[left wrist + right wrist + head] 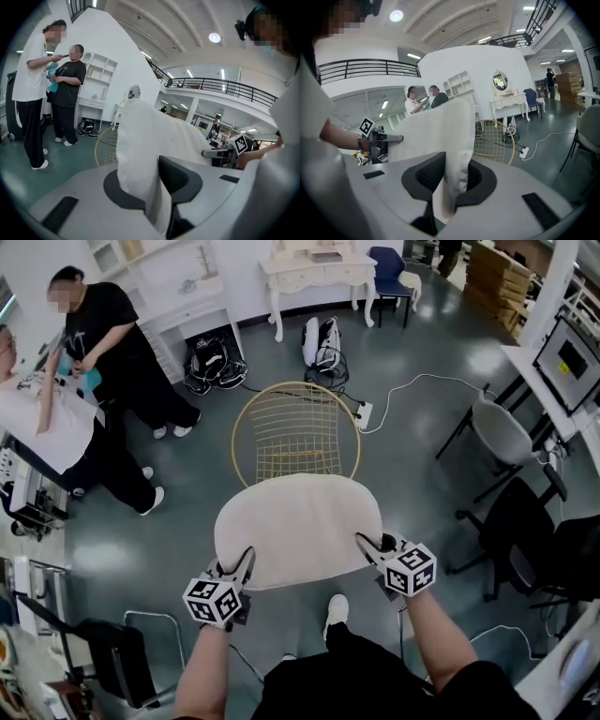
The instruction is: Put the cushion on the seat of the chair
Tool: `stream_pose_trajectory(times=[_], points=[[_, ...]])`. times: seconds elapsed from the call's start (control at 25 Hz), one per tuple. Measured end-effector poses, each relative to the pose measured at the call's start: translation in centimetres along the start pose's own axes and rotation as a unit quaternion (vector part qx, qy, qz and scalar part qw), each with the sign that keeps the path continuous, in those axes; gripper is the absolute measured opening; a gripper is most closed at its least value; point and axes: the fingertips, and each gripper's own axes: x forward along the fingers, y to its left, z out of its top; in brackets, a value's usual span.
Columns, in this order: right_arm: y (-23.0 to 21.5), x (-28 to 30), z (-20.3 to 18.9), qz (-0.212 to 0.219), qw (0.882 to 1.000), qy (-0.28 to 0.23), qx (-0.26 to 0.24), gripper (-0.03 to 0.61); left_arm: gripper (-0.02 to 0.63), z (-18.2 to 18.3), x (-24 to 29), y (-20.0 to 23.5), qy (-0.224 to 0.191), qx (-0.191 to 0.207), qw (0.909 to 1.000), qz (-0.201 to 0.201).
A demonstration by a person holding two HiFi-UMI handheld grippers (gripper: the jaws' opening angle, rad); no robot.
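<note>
Off-white round fabric cushion [298,529] is in the air, above the floor, near side of gold wire chair [295,432]. Left gripper [246,561] and right gripper [364,542] each pinch its near edge, jaws narrow. Likely light and floppy, so edge grips suit.

I see the cushion [298,529] just before the chair [292,427]; the power strip [365,414] lies right of the chair, the dressing table [319,273] behind it.
</note>
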Motion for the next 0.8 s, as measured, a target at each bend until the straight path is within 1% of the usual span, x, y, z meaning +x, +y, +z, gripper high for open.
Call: stream_pose_trajectory(times=[0.44, 0.8], points=[[-6.1, 1.5, 2.3, 0.010, 1.000, -0.001, 0.005, 0.075, 0.109, 2.4, 5.8, -0.5, 0.000, 0.008, 0.9999, 0.009], [-8.2, 2.4, 3.1, 0.007, 1.000, -0.003, 0.016, 0.074, 0.115, 3.6, 8.1, -0.2, 0.006, 0.010, 0.9999, 0.009]])
